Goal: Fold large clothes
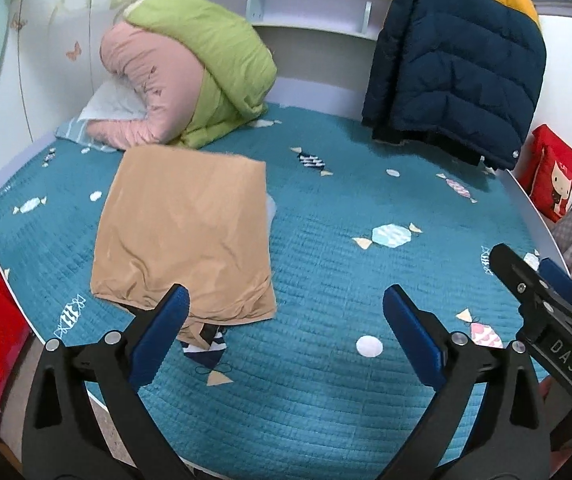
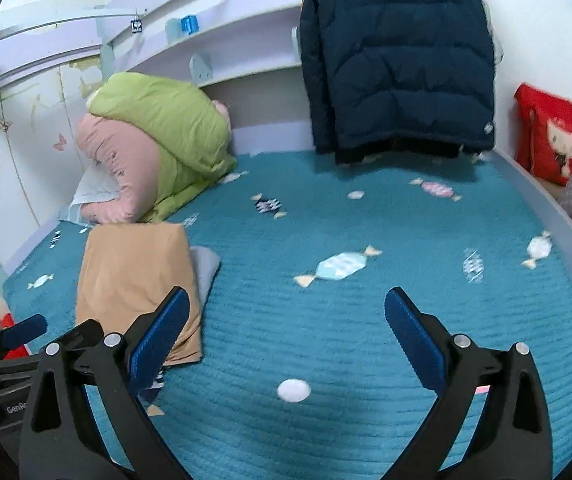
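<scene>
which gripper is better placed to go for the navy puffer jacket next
Right, probably. The navy jacket hangs at the far right of the bed, on the right gripper side; the left gripper sits by the folded tan garment. Both are open and empty.

A grey cloth (image 2: 206, 268) lies mostly hidden under the folded tan garment (image 2: 138, 280); its kind is unclear.

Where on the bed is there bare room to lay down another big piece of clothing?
The widest free patch is the middle and right of the teal bedspread, between the folded tan garment on the left and the hanging navy jacket at the back. The back left corner is crowded by the pink and green duvet.
</scene>
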`<state>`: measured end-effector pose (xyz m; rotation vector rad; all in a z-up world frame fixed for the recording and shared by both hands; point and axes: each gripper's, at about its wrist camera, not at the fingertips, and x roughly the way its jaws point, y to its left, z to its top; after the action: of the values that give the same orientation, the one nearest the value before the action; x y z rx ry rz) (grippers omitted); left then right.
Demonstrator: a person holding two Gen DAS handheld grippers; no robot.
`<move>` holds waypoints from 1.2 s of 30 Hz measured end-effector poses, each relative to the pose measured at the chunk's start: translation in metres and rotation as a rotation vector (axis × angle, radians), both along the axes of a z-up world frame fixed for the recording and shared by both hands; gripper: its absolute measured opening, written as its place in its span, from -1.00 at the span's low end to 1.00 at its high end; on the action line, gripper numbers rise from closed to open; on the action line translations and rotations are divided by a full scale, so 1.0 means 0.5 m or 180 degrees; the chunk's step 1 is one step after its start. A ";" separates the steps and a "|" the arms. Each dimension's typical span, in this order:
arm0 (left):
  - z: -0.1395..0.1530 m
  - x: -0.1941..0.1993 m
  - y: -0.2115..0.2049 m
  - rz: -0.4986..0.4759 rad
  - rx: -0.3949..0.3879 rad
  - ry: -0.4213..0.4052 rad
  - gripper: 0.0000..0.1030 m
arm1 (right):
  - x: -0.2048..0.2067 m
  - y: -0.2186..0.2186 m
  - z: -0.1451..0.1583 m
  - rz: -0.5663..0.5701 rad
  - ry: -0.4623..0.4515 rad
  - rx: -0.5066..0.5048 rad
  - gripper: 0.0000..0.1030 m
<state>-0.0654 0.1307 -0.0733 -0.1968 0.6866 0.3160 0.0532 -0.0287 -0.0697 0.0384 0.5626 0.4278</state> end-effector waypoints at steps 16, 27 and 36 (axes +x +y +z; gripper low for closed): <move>0.037 -0.014 -0.070 -0.0111 0.0318 -0.0274 0.90 | -0.014 -0.048 0.015 -0.0185 -0.0303 -0.0037 0.84; 0.020 -0.007 -0.079 -0.0203 0.0290 -0.0195 0.90 | -0.012 -0.044 0.005 -0.0184 -0.0250 -0.0127 0.84; 0.008 0.000 -0.072 -0.0213 0.0206 -0.0126 0.90 | -0.007 -0.044 0.001 -0.0183 -0.0181 -0.0128 0.84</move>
<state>-0.0654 0.0948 -0.0692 -0.1180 0.6414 0.2690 0.0498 -0.0509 -0.0693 0.0038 0.5126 0.3605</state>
